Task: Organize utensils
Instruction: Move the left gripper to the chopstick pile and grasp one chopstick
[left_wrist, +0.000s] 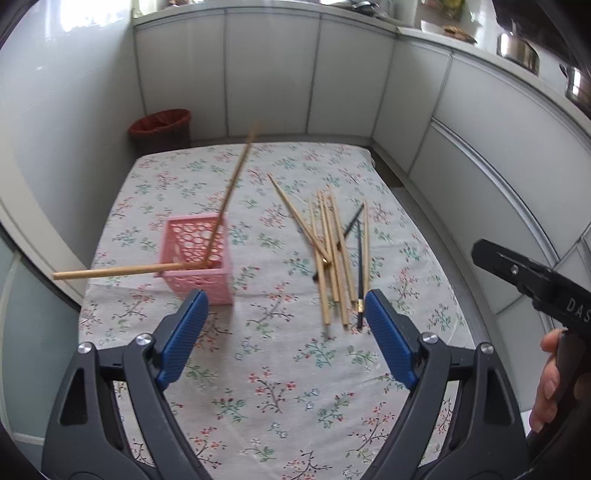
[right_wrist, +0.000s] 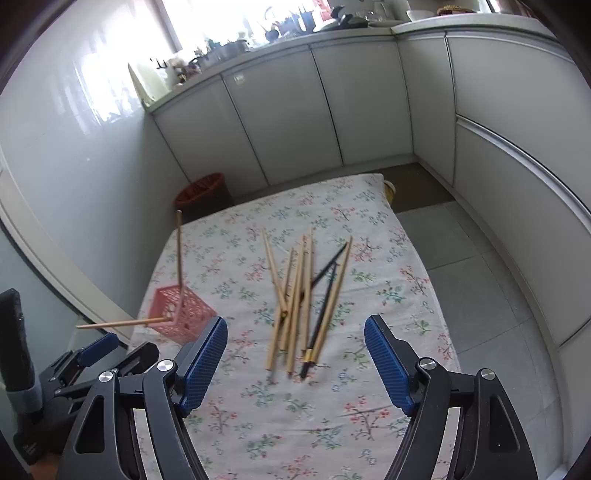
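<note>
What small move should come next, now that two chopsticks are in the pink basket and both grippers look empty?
Probably ease the right gripper down onto the near ends of the chopstick pile and close on one stick. Its jaws stand open and empty right over those ends, while the pink basket holds only two wooden chopsticks. The left gripper is also open and empty.

Home kitchen. We note pale cabinet doors across the frame's upper half, a cluttered countertop at top, steel pots upper right, a red bin on the floor.
</note>
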